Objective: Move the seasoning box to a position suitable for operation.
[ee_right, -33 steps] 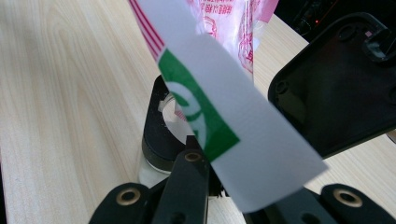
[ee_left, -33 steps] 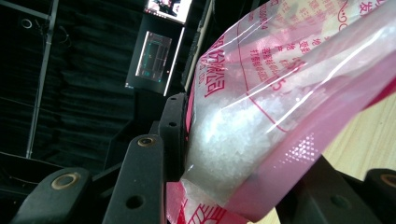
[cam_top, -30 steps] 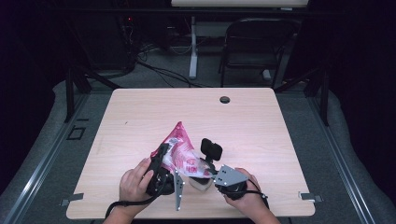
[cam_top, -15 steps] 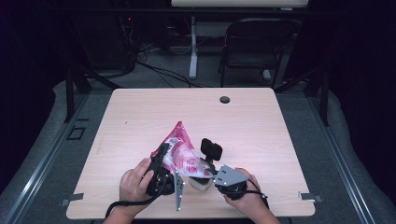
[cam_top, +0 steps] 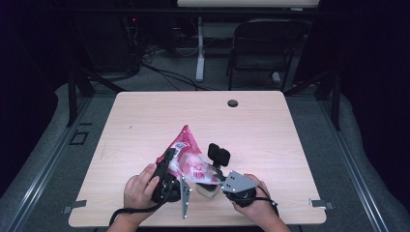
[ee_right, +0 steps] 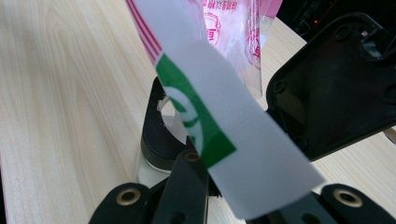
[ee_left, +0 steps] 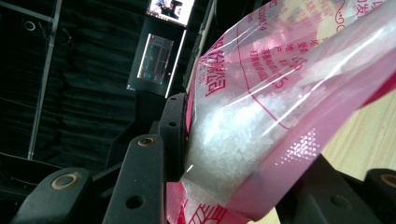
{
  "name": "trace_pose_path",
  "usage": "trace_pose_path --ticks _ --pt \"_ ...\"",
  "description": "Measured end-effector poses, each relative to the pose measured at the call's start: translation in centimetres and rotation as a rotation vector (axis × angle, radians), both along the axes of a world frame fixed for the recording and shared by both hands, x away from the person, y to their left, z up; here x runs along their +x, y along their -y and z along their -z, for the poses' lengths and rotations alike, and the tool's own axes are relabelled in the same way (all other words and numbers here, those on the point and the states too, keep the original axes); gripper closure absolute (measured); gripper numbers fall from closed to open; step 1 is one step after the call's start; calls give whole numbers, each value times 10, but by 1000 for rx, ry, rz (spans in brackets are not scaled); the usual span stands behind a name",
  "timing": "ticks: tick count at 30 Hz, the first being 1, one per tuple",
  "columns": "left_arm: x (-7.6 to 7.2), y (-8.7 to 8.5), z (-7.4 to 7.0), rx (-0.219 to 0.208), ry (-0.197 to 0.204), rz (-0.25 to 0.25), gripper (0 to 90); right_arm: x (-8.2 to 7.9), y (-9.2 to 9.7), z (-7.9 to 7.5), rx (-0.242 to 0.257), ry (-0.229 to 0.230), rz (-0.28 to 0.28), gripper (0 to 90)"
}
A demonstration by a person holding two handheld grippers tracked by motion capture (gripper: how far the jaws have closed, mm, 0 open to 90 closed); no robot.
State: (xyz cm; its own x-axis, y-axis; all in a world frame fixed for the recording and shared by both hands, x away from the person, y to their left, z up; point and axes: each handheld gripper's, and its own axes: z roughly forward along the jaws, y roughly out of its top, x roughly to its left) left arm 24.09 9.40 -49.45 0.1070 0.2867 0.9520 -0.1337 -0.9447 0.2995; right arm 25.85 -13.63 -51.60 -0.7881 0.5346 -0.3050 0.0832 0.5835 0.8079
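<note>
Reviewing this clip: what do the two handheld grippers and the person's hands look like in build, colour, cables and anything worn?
Both are black. The left gripper and right gripper each carry a grey three-cornered plate with small holes on top. In the gripper views the jaws are black bars with brass-coloured pivot rivets. A black cable trails from each toward the table's near edge. The left hand and right hand wear no gloves; no sleeve is visible.

pink bag, pale wood, black grippers

the bag is clear plastic printed in pink-red with white lettering over white grains; a white strip bears a green band, white rings and red stripes; the worktop is light wood grain; both grippers' jaws are black.
</note>
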Motion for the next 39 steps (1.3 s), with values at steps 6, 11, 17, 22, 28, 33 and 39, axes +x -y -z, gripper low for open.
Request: trace_pose_path --ticks 6,11,17,22,28,33,39 --pt "1 -1 2 -5 -12 -3 660 0 0 0 -3 1 2 897" --pt "1 -2 2 -11 -22 -5 661 0 1 0 -2 1 1 896" --pt "3 -3 4 -7 -23 -6 662 0 1 -1 -1 3 4 896" --pt "3 -4 5 -15 -35 -10 662 -1 1 -1 1 6 3 896" --pt "3 -4 4 -11 -34 -10 662 -1 1 -1 4 5 -1 896" --pt "4 -5 5 -16 -37 -9 662 -1 1 -1 2 4 -1 895" --pt "5 -7 6 -31 -61 -8 662 -1 0 -1 4 2 -5 893"
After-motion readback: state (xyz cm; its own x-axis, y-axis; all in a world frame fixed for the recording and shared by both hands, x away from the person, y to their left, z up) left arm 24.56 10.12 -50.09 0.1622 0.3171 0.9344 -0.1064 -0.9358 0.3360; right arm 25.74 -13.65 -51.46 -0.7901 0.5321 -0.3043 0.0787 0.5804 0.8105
